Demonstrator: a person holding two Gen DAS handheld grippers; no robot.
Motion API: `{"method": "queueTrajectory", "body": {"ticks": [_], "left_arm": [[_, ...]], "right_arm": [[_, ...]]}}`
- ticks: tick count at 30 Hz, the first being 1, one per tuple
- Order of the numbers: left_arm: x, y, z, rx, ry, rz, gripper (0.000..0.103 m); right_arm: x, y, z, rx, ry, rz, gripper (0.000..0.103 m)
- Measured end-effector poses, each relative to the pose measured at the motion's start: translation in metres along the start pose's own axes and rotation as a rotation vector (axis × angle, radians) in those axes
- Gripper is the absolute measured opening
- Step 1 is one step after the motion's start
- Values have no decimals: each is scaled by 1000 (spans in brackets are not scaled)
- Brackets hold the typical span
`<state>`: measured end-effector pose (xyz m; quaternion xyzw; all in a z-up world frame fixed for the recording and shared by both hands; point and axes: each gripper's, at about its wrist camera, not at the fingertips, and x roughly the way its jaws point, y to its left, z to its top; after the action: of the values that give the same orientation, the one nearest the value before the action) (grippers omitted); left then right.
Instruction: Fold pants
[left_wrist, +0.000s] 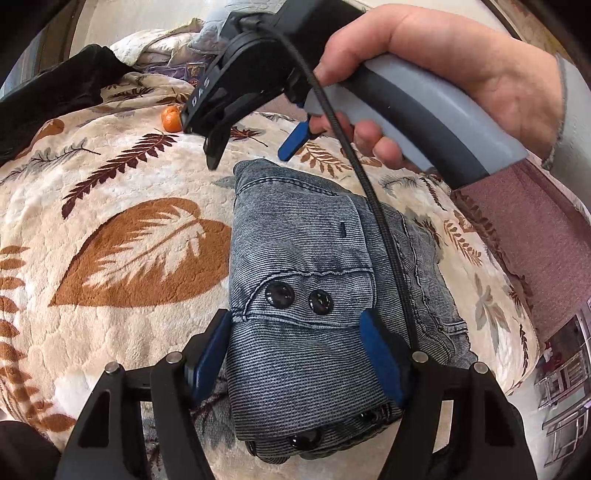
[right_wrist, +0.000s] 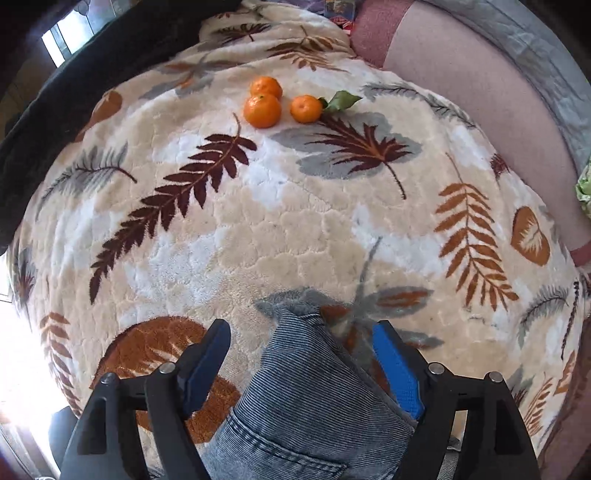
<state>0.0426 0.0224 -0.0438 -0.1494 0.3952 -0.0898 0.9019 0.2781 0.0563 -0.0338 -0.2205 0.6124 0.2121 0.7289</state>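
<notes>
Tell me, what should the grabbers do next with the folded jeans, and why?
Probably lift the right gripper away. Its jaws stand open around the far corner of the jeans without pinching it. The jeans already lie in a compact folded bundle on the leaf-print blanket, and the left gripper straddles the near end, so little seems left to fold.

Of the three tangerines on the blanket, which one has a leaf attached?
The right-hand tangerine in the right wrist view: a green leaf sticks out from its right side. The other two tangerines sit touching each other, leafless.
</notes>
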Motion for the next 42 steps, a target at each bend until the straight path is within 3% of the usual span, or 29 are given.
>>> {"method": "queueTrajectory", "body": {"ticks": [1, 2, 4, 8, 13, 17, 20, 21, 25, 28, 30, 31, 32, 34, 37, 39, 41, 42], "left_arm": [[0, 0, 0, 1, 0, 1, 72], [0, 0, 0, 2, -1, 1, 72], [-1, 0, 0, 2, -1, -2, 72], [-6, -7, 1, 30, -27, 14, 70], [-8, -11, 3, 53, -55, 26, 67], [1, -6, 6, 23, -27, 40, 67], [2, -3, 5, 13, -21, 40, 67], [1, -2, 4, 9, -20, 37, 67], [-3, 2, 4, -20, -15, 22, 67], [-8, 5, 3, -38, -29, 27, 67], [-13, 7, 2, -46, -43, 32, 67], [-15, 8, 1, -47, -50, 38, 67], [-16, 8, 1, -47, -51, 44, 68], [-16, 9, 1, -46, -32, 55, 68], [-22, 9, 3, -41, -38, 98, 69], [-26, 7, 3, -25, -32, 119, 70], [-29, 8, 2, -22, -29, 138, 72], [-30, 8, 1, -23, -24, 143, 72]], "right_arm": [[11, 1, 1, -12, 52, -1, 65], [20, 2, 0, -18, 94, -20, 26], [18, 1, -3, -25, 78, -14, 22], [-11, -9, -10, 4, -40, -28, 10], [-37, -30, -25, 91, -171, -18, 10], [-12, -49, -23, 188, -189, -38, 15], [-7, -71, -26, 300, -245, -152, 16], [-11, -80, -29, 339, -265, -153, 17], [-42, -91, -67, 385, -323, 33, 19], [-57, -88, -119, 410, -370, 179, 20], [-49, -92, -155, 455, -372, 203, 29], [-35, -94, -168, 466, -340, 184, 45], [-21, -98, -180, 468, -305, 166, 54], [-16, -101, -199, 450, -322, 200, 52], [-52, -92, -219, 427, -434, 150, 56], [-72, -85, -238, 412, -513, 183, 60], [-75, -80, -258, 398, -551, 179, 77], [-65, -78, -263, 396, -524, 173, 81]]}}
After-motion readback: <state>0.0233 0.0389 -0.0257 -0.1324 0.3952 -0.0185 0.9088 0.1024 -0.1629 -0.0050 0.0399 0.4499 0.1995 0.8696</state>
